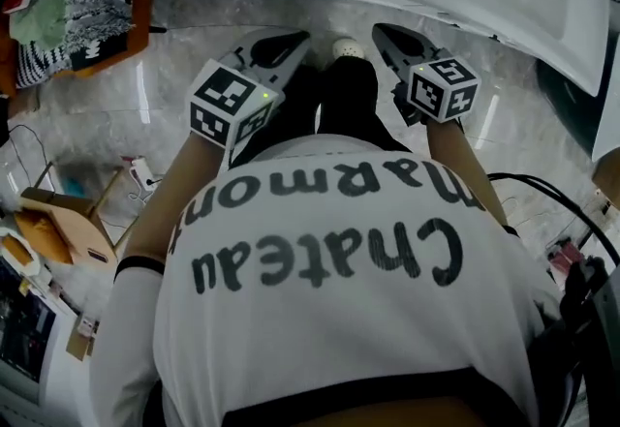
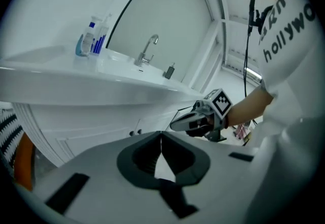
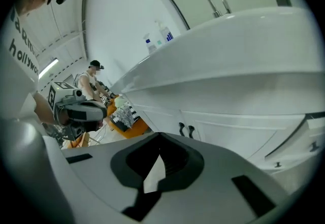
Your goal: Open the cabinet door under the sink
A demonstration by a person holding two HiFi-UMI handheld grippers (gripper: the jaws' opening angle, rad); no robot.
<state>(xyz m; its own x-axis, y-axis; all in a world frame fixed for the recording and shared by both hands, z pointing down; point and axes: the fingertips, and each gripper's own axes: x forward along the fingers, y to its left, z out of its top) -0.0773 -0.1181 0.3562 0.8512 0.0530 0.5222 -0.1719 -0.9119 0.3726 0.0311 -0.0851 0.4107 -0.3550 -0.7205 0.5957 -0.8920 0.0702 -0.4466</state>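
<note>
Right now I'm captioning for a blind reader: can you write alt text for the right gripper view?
The right gripper, jaws shut and empty, points toward closed white cabinet doors with two dark handles beneath a white sink. The left gripper hangs at the left.

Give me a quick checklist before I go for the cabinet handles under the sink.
1. Cabinet doors under the sink shut, ready to be opened: ok.
2. Handles in view: ok, two dark ones side by side where the doors meet.
3. Left tool ready to grasp: not ok, jaws together, nothing between them.
4. Right tool ready to grasp: not ok, jaws together, empty.
5. A tool at a handle: not ok, both are short of the doors.
</note>
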